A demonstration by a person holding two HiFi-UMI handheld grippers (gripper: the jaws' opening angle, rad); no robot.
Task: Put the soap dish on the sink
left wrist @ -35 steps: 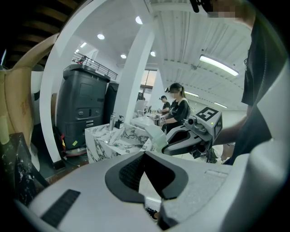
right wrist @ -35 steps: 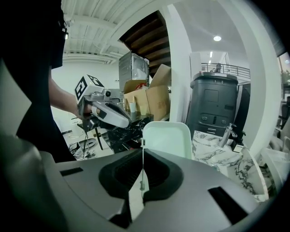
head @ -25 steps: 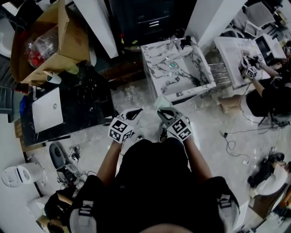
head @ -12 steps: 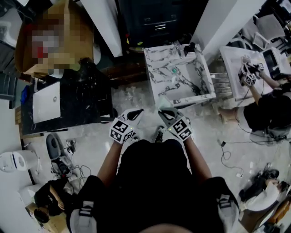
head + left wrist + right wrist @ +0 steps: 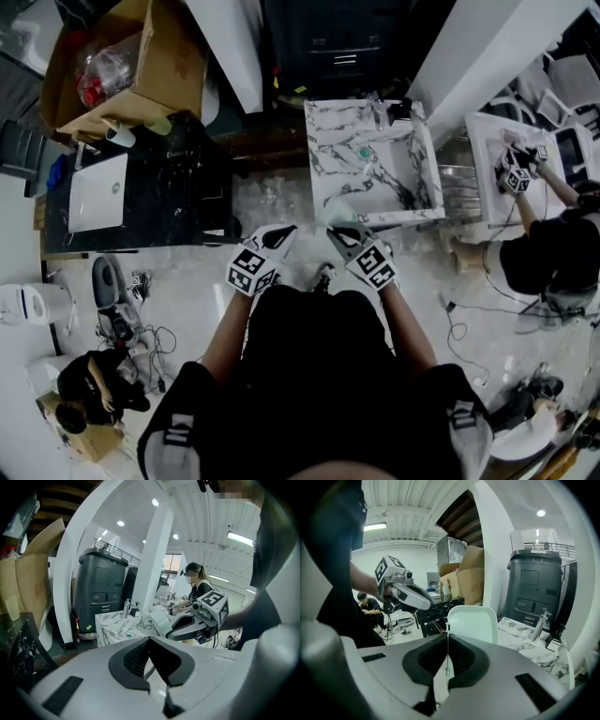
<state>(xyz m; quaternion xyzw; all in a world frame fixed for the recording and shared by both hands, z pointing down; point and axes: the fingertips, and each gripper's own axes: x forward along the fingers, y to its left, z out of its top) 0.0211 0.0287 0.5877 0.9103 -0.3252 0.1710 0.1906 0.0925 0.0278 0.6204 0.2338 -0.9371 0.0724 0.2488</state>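
The soap dish (image 5: 472, 623) is showing as a pale mint, smooth-faced rounded rectangle with a raised lip, standing upright on edge. The right gripper (image 5: 447, 638) is pinching its thin lower rim, its ribbed black pads closing narrowly on the plastic. In the head view the soap dish (image 5: 335, 214) is hanging in the air just at the front edge of the sink (image 5: 323, 141), not resting on it. The sink is looking like a square, white block veined in grey marble, with a recessed basin and a metal faucet (image 5: 541, 618) standing at its far side. The left gripper (image 5: 278, 232) is hovering just beside the right one, its dark jaws meeting with nothing between them. To the left, a glossy black counter (image 5: 187, 187) is carrying an open cardboard box (image 5: 169, 66); a white pillar (image 5: 230, 47) is rising between it and the sink.
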